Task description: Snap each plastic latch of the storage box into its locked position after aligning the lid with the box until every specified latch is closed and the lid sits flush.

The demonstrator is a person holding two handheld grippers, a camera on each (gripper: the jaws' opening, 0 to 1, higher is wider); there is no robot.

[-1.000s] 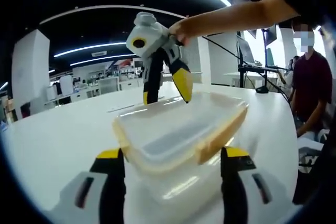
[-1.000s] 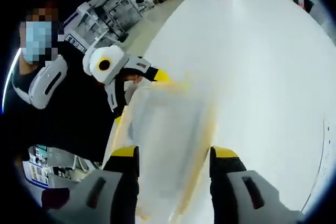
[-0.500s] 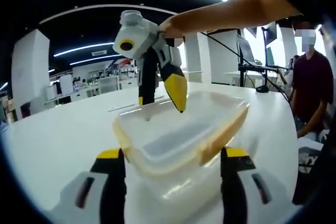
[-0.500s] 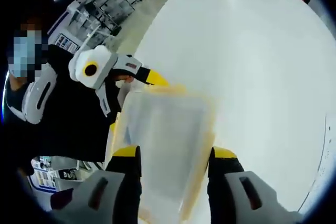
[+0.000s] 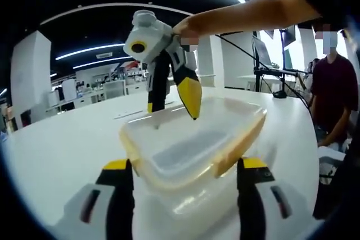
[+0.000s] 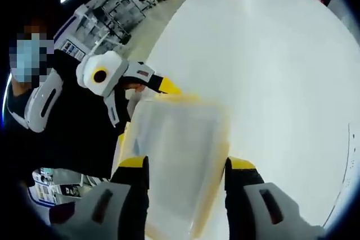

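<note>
Left tongs are gaping around the storage box, right tongs hanging open over its lid; I'm guessing squaring it comes before latching.

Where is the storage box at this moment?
The storage box stands on the white table between the left gripper jaws; the right gripper hovers above its lid.

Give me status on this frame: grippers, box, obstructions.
Left gripper open, jaws flanking the clear plastic storage box with yellow-edged lid. Right gripper open, poised over the lid's far edge. White table around it; nothing blocking.
</note>
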